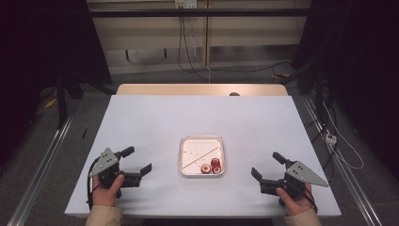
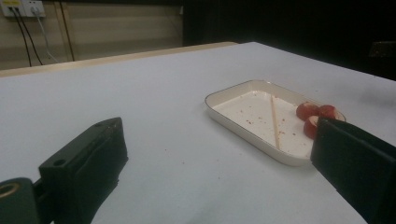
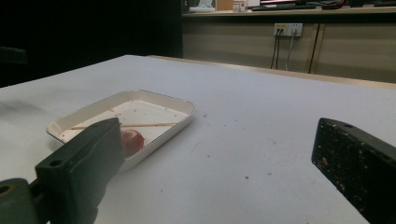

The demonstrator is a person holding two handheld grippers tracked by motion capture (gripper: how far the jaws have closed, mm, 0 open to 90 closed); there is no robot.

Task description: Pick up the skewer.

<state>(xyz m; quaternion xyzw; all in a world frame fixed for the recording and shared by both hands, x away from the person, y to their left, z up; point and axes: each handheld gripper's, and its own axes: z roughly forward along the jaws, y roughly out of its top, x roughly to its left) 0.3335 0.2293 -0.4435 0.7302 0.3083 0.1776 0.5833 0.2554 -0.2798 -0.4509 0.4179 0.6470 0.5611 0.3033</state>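
A shallow white tray [image 1: 201,139] is set near the middle of the white table [image 1: 155,117], slightly toward the person's side. Three small red fruit pieces [image 1: 211,166] are gathered in its near right corner, touching or almost touching one another, and a thin wooden skewer [image 1: 202,157] is laid slantwise across the tray floor, apart from the fruit. Red specks are scattered over the tray floor and on the table to its right.

The left gripper [image 1: 139,160] is held low over the table to the left of the tray, its jaws spread apart with nothing between them. The right gripper [image 1: 267,165] is held to the right of the tray, likewise spread wide and empty. Both are kept apart from the tray and turned inward toward it. Red specks are seen on the right gripper's inner pad [image 3: 348,158].
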